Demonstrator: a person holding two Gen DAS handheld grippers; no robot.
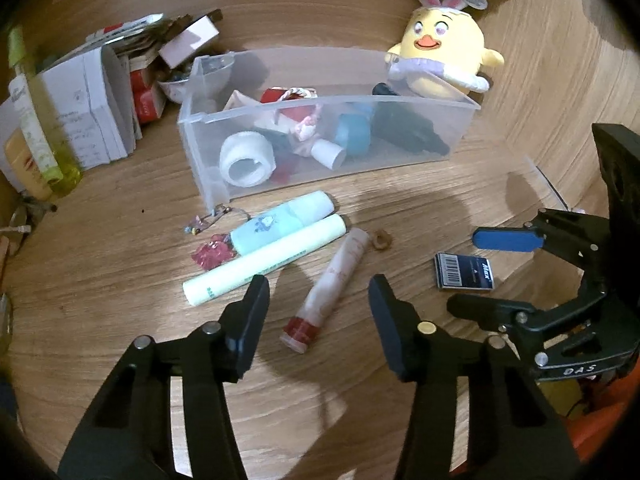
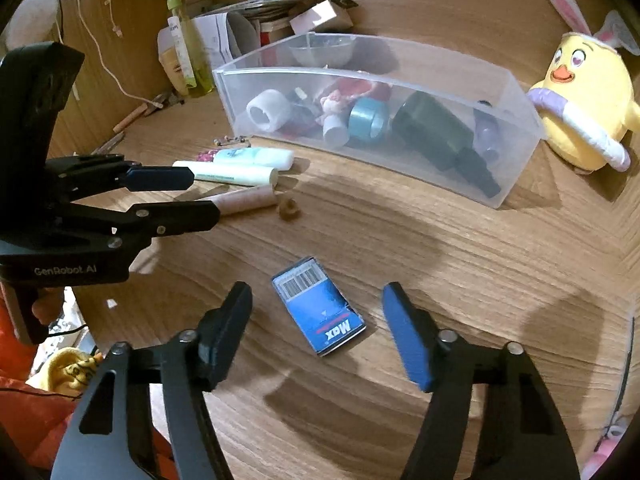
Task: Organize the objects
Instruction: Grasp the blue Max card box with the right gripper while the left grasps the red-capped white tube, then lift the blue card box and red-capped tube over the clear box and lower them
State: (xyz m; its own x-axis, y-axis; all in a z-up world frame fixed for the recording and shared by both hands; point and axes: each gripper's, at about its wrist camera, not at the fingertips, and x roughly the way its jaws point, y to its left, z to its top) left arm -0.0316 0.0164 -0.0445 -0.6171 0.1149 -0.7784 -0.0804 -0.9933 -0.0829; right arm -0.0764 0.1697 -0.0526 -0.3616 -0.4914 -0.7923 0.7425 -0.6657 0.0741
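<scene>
My left claw (image 1: 318, 300) hangs wide open over the wooden worktop (image 1: 120, 280), gripping nothing. Between its fingers, toward twelve o'clock, lies a pinkish tube with a red cap (image 1: 328, 292), cap end nearest me, touching neither finger. At about eleven o'clock from it I see a pale green tube (image 1: 264, 266) and, just beside that, a light blue bottle (image 1: 284, 220); the two lie side by side and seem to touch. A small red wrapper (image 1: 212, 254) sits at the bottle's lower end, and a little brown ring (image 1: 382, 239) rests near the pinkish tube's far tip.

Farther off at twelve o'clock stands the clear plastic bin (image 1: 224, 136), already holding a white roll (image 1: 248, 160), a blue tape roll (image 1: 352, 132), a dark green bottle (image 1: 408, 128) and some red-and-white bits I cannot make out. A yellow chick plush (image 1: 444, 56) sits behind the bin's right end, and boxes and papers (image 1: 100, 104) are stacked at ten o'clock.

My right claw (image 2: 316, 334) is likewise spread open and holds nothing. A blue Max box (image 2: 318, 306) lies flat on the worktop between its fingers, clear of both. From this side the bin (image 2: 516, 92) stands at twelve to one o'clock, the plush at two.
</scene>
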